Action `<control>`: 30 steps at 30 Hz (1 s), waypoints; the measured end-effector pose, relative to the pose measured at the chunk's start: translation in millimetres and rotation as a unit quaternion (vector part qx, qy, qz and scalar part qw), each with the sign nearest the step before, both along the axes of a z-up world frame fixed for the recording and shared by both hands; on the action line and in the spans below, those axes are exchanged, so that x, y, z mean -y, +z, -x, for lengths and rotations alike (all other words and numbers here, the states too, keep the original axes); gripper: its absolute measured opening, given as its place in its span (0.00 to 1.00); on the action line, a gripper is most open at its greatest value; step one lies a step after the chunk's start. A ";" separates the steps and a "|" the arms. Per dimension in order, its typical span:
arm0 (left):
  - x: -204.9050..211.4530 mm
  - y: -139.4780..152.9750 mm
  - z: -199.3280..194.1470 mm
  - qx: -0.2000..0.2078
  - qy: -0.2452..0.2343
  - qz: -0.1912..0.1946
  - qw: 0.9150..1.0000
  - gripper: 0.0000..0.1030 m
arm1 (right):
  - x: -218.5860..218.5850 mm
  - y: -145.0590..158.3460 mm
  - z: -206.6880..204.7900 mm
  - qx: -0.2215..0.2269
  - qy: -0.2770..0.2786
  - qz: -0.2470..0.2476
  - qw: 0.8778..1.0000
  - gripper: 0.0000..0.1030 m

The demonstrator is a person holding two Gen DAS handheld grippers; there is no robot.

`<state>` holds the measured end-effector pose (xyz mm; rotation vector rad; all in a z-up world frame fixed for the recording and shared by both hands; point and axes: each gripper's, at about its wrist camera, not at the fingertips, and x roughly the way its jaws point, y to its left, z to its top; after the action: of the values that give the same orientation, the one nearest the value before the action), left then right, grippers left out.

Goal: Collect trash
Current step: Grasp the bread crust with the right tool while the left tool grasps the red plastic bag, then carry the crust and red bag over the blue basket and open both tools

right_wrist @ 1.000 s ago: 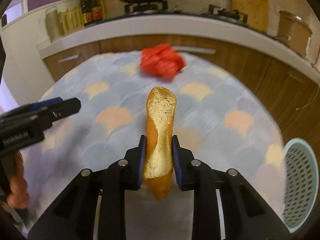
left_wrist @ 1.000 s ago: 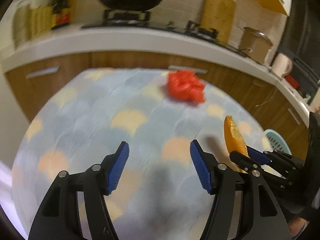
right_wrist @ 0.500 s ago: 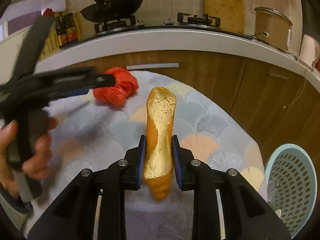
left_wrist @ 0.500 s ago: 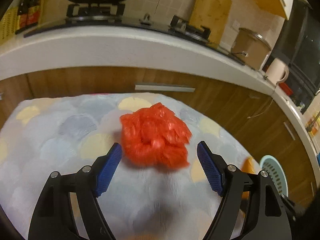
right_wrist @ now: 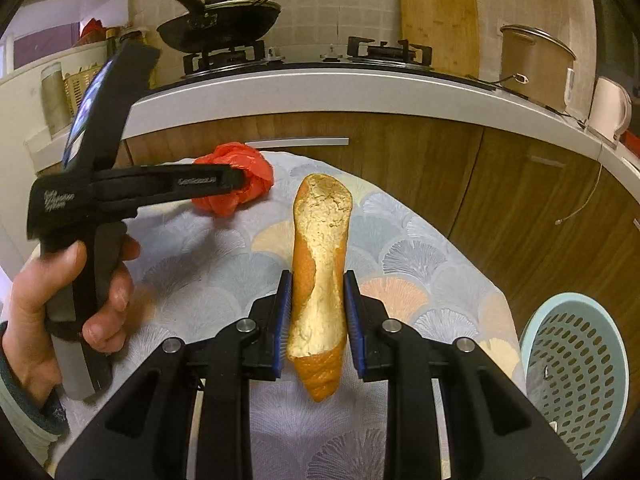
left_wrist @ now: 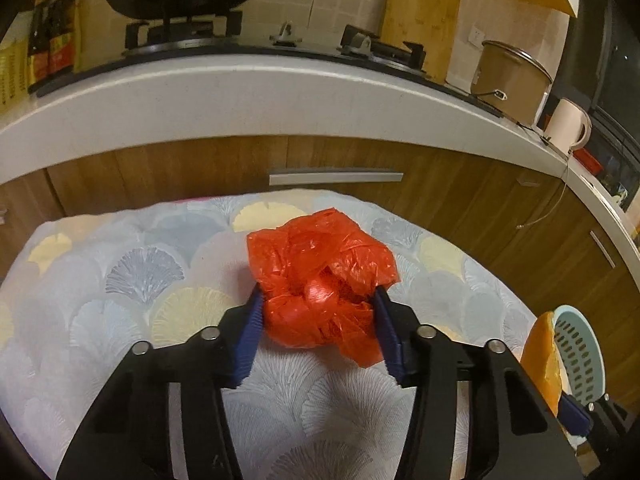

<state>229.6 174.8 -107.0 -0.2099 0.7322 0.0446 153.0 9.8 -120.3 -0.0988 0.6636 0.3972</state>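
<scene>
The left tongs have their two blue pads pressed against either side of a crumpled red plastic bag, which bulges up and forward between them; they appear to be clamped on it, with the bag at or barely above the patterned cloth of the desk, near the far edge by the wooden cabinets. Whether the bag is lifted clear of the cloth cannot be told. The right tongs grip a torn piece of bread upright between their pads, the ragged pale crumb facing the camera and its lower end hanging below the pads, above the middle of the desk.

Off the desk's right edge, lower down, stands a pale blue perforated basket, seemingly the bin for the trash.

The step in hand looks like the pickup of the second piece of trash: bread secured, bag just being taken. Next, the left tongs should keep their squeeze, since thin crumpled film can slip or spring open, and lift the bag free. Then both loads need carrying past the right edge until they are over the basket's mouth before either grip is let go.
</scene>
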 end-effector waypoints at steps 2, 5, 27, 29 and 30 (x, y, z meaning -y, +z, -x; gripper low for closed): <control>1.8 3.8 5.6 0.017 0.001 -0.010 1.000 0.45 | 0.7 1.6 1.4 0.008 -0.006 0.000 1.000 0.22; 5.1 6.6 8.2 0.028 -0.002 -0.019 0.999 0.44 | 2.4 3.3 2.2 0.015 -0.007 -0.003 1.000 0.22; 59.7 16.2 86.1 0.025 -0.040 0.000 0.999 0.43 | 39.6 12.7 65.0 -0.003 -0.013 -0.028 1.000 0.22; 70.1 20.7 95.0 0.030 -0.048 0.005 0.998 0.43 | 49.5 17.3 71.8 0.001 -0.020 -0.031 0.999 0.22; 76.9 23.2 99.6 0.032 -0.054 0.010 0.998 0.43 | 56.7 21.4 75.6 0.005 -0.027 -0.032 0.999 0.22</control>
<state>130.1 98.0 -83.8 -0.1901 0.6789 -0.0713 77.4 -46.9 -99.0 -0.0207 0.6421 0.3651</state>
